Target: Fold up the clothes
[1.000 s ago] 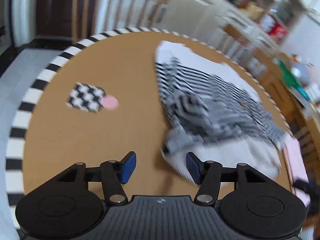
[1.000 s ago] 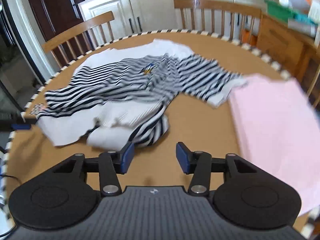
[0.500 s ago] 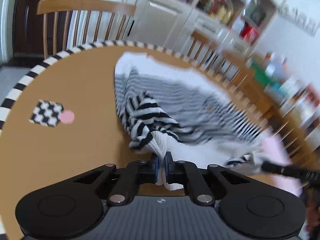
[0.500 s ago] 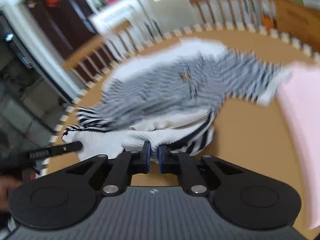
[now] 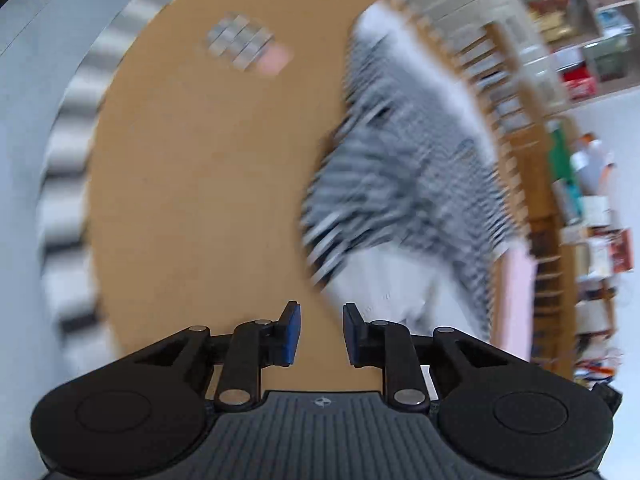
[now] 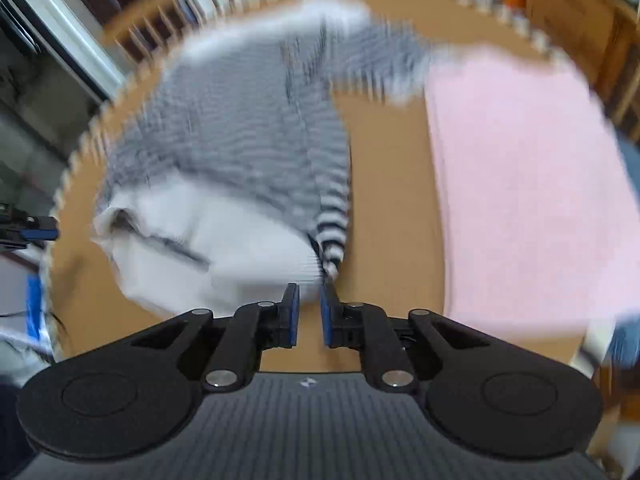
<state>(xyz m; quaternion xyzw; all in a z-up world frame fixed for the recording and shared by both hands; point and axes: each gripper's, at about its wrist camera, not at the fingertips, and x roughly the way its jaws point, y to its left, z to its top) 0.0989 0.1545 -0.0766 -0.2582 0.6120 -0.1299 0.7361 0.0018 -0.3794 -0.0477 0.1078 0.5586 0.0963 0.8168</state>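
A black-and-white striped garment (image 5: 404, 168) with a white hem lies crumpled on the round brown table (image 5: 192, 184), blurred by motion. My left gripper (image 5: 320, 332) hovers over bare tabletop just left of the white hem; its jaws are opening and hold nothing. In the right wrist view the same striped garment (image 6: 240, 136) spreads ahead, its white hem (image 6: 224, 256) bunched just beyond my right gripper (image 6: 309, 314). That gripper's jaws are opening too, with a narrow gap and no cloth between the pads. A striped sleeve end hangs down right of the hem.
A folded pink cloth (image 6: 520, 184) covers the table's right side. A checkered marker with a pink dot (image 5: 244, 42) lies far left on the table. Wooden chairs (image 6: 168, 12) ring the striped table edge (image 5: 68, 152). Shelves (image 5: 580, 40) stand behind.
Both grippers had closed on the garment's hem half a second ago; now both have let go and their jaws have parted. The garment has dropped back onto the table. Both views have swung.
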